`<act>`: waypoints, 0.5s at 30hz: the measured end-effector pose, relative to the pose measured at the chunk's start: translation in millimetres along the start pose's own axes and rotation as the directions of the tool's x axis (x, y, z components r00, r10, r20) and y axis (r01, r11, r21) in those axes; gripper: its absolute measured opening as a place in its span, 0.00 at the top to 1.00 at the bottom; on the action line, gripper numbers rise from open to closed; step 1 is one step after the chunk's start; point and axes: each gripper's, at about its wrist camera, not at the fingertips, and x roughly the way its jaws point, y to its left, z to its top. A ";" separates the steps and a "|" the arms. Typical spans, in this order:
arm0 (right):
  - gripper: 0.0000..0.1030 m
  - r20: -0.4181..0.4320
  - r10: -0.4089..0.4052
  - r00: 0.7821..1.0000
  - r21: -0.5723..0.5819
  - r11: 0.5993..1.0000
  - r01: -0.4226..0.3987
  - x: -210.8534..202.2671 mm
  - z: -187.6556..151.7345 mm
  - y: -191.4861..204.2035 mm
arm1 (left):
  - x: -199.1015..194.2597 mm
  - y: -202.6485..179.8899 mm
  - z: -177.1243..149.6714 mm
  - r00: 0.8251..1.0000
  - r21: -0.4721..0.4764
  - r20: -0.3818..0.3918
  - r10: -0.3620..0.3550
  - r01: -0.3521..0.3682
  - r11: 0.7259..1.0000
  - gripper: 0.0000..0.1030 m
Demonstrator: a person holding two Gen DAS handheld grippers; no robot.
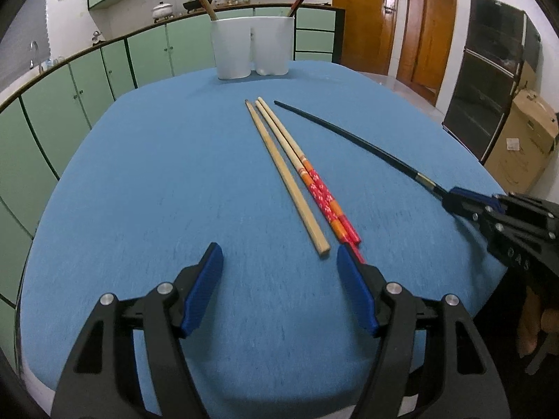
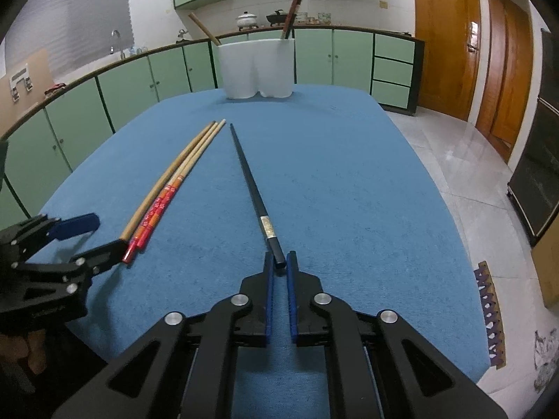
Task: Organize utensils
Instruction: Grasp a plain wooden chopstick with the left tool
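A white two-compartment holder [image 1: 252, 47] [image 2: 258, 69] stands at the far edge of the blue table, a brown utensil handle in each compartment. A plain wooden chopstick [image 1: 287, 178] [image 2: 167, 178] and two red-patterned chopsticks [image 1: 314, 185] [image 2: 161, 206] lie side by side mid-table. A black chopstick [image 1: 356, 139] [image 2: 252, 188] lies to their right. My right gripper [image 2: 280, 262] [image 1: 454, 197] is shut on the black chopstick's near end. My left gripper [image 1: 279, 262] [image 2: 104, 234] is open just before the near ends of the wooden and red chopsticks, its right finger touching the red ones.
The blue cloth-covered table [image 1: 157, 181] [image 2: 349, 192] fills both views. Green kitchen cabinets [image 1: 70, 97] run behind it. A dark oven cabinet [image 1: 489, 80] and a cardboard box [image 1: 524, 143] stand on the floor to the right.
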 end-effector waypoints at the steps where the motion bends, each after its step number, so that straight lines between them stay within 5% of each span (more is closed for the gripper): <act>1: 0.92 -0.001 0.006 1.000 -0.009 1.000 -0.006 0.5 0.2 1.9 | 1.0 -0.2 0.7 1.000 -0.005 0.002 0.006 -0.006 1.000 0.35; 6: 0.89 0.014 -0.002 1.000 -0.060 0.998 0.003 3.1 1.5 11.2 | 3.1 4.1 3.8 0.999 -0.031 0.016 0.033 -0.032 0.999 0.38; 13: 0.91 0.019 -0.019 1.000 -0.046 0.999 0.020 9.1 5.0 13.3 | 0.4 13.4 3.6 0.998 -0.075 0.049 0.034 -0.030 0.997 0.92; 15: 0.91 0.031 -0.056 0.998 -0.028 0.998 0.057 7.7 3.3 15.0 | -0.2 18.1 2.8 0.997 -0.107 0.056 0.061 -0.055 0.993 0.93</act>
